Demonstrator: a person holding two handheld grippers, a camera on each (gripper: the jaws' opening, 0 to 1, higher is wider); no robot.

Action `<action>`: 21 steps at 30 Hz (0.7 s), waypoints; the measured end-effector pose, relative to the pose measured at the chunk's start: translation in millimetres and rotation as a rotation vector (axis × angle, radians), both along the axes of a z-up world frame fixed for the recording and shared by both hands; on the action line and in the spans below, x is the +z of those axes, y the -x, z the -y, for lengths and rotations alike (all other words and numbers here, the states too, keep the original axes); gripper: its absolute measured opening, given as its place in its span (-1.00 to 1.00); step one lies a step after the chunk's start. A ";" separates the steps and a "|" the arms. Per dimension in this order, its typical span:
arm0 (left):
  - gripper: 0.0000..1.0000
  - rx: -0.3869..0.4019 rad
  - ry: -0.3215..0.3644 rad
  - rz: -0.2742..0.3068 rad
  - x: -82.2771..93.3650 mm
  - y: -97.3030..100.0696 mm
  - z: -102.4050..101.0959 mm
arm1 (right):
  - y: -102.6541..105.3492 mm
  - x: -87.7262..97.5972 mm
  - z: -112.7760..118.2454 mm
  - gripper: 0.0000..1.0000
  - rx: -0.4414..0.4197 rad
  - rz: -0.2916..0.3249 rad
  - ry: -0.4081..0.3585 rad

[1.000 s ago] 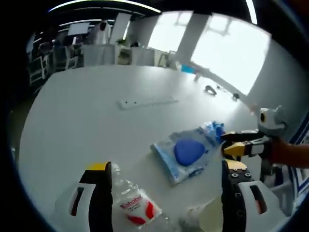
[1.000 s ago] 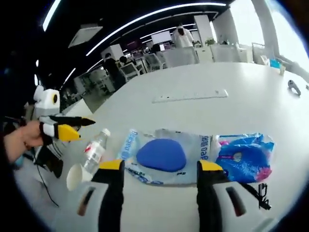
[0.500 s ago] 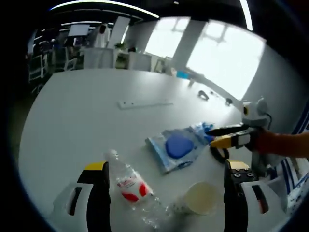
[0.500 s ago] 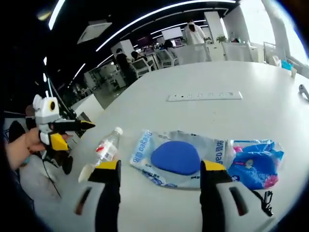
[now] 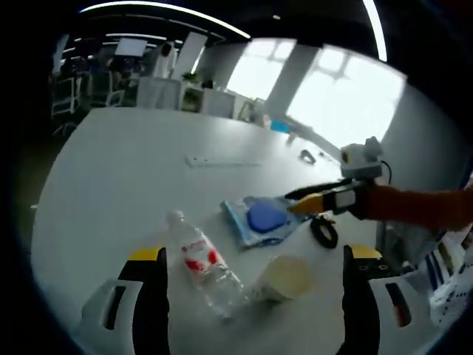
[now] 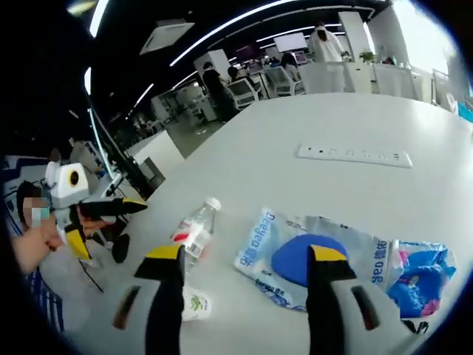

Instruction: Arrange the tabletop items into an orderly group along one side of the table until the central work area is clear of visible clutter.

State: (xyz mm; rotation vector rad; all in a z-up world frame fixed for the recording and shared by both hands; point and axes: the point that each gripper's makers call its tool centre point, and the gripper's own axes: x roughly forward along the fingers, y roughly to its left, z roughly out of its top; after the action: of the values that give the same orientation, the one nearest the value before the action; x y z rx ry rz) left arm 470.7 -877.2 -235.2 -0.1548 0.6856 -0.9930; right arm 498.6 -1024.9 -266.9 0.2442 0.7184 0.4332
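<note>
A clear water bottle (image 5: 203,262) with a red label lies on its side on the white table (image 5: 111,185), and a paper cup (image 5: 281,277) lies tipped beside it. Beyond them lies a clear pouch with a blue pad (image 5: 262,220), then a coiled black cable (image 5: 323,231). My left gripper (image 5: 255,299) is open above the table's near edge, short of the bottle and cup. My right gripper (image 6: 247,288) is open, hovering over the pouch (image 6: 318,255), with the bottle (image 6: 194,229) and cup (image 6: 194,303) to its left. A crumpled blue packet (image 6: 421,277) lies right of the pouch.
A white power strip (image 6: 353,154) lies farther out on the table. Small dark items (image 5: 307,156) sit near the far edge by the windows. Office chairs, desks and people stand in the room beyond.
Both cameras have pulled back from the items. The bottle and cup now show whole in the left gripper view. The right gripper view has swung left. Nothing on the table has moved.
</note>
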 end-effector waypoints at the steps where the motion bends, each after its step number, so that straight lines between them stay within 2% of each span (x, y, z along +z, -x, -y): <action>1: 0.93 0.003 -0.002 0.004 0.4 1.8 -3.7 | -2.3 0.2 -4.2 0.32 0.009 -0.001 -0.002; 10: 0.93 0.036 0.011 0.006 5.5 13.0 -22.0 | -11.6 2.9 -29.2 0.31 0.074 -0.002 0.010; 21: 0.89 0.037 0.024 0.002 10.5 27.4 -26.8 | -20.5 7.8 -47.3 0.30 0.124 -0.005 0.019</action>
State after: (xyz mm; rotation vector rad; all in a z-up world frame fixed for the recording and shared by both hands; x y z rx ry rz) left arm 443.3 -850.4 -224.7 -0.1868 0.6672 -0.9664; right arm 519.1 -977.6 -259.1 0.1837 0.7445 0.5438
